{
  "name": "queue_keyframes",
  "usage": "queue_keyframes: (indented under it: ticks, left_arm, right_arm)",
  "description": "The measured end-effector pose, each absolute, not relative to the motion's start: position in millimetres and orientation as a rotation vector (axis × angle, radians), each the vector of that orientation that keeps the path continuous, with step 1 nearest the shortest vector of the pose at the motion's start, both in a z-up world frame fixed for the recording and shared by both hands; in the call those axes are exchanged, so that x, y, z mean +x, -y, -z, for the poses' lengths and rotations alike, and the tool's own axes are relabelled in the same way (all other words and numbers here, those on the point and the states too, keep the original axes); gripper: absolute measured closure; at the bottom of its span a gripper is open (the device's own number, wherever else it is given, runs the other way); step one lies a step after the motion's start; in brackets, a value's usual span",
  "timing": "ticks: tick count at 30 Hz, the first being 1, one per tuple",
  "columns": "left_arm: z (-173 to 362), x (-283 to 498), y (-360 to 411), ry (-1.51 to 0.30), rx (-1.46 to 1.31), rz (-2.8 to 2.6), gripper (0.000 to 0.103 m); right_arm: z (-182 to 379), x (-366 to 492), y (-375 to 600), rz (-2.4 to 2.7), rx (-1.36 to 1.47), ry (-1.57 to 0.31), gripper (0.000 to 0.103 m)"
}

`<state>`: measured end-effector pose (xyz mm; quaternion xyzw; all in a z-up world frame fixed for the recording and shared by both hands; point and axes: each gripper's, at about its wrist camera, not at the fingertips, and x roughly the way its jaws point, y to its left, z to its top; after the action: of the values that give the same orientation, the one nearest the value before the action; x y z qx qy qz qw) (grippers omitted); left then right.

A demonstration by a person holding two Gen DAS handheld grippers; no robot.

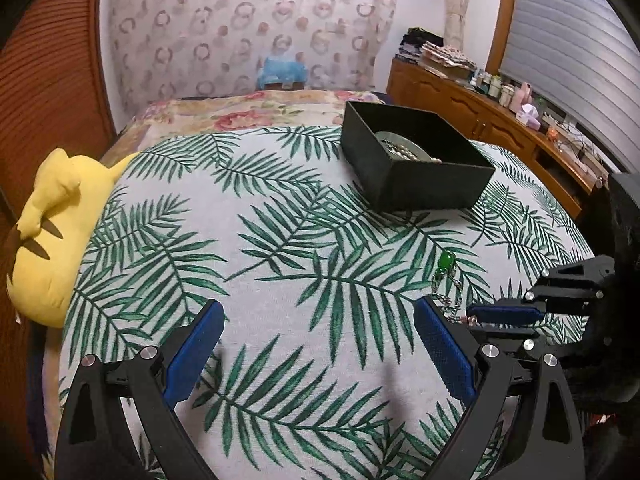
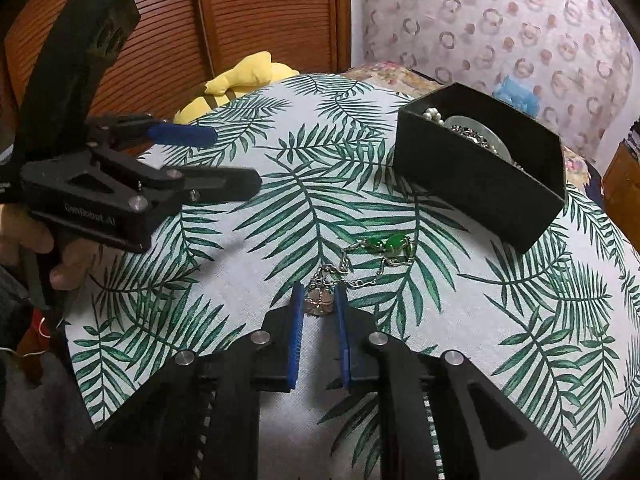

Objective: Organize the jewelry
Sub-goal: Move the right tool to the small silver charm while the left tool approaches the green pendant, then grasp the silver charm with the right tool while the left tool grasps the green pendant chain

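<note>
A black open box (image 1: 416, 162) (image 2: 480, 168) sits on the leaf-print cloth and holds pearls and other jewelry. A silver chain with green stones (image 2: 386, 246) (image 1: 446, 262) lies in front of it. A pinkish pendant (image 2: 319, 302) at the chain's end sits between the pads of my right gripper (image 2: 319, 300), which is closed on it. The right gripper also shows at the right in the left wrist view (image 1: 468, 316). My left gripper (image 1: 318, 320) is wide open and empty above the cloth, left of the chain; it also shows in the right wrist view (image 2: 236, 160).
A yellow plush toy (image 1: 52, 232) lies at the cloth's left edge. A wooden dresser (image 1: 500, 120) with bottles stands at the right. A patterned headboard cover (image 1: 248, 28) is behind the bed. A ribbed wooden wardrobe (image 2: 260, 20) stands at the left.
</note>
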<state>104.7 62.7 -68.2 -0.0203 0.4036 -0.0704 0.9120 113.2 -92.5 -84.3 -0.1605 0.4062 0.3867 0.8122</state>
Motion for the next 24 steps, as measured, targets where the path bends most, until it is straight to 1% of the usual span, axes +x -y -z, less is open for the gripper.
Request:
queue_keyframes:
  ticks: [9,11,13,14,16,24]
  left_arm:
    - [71,118,-31,-0.848,0.016,0.226,0.011]
    - [71,123,-20,-0.851,0.028,0.258,0.02]
    - [73,129,-12,-0.866,0.036,0.286,0.031]
    - [74,132,-7,-0.871,0.043,0.296,0.034]
    - [75,137,1,-0.882,0.057,0.31,0.045]
    - [83,149,22,-0.902,0.13,0.319,0.072]
  right_arm:
    - [71,125,139,-0.752,-0.283,-0.84,0.086]
    - [72,129,150,-0.728,-0.276,-0.843,0.086]
    - [74,132,156,-0.715,-0.267,-0.845,0.086]
    - [75,134,159,-0.71,-0.263,-0.845,0.086]
    - [75,137,164,-0.703,-0.253,-0.845,0.086]
    - [78,150,177,-0.696,-0.229,-0.845,0.086]
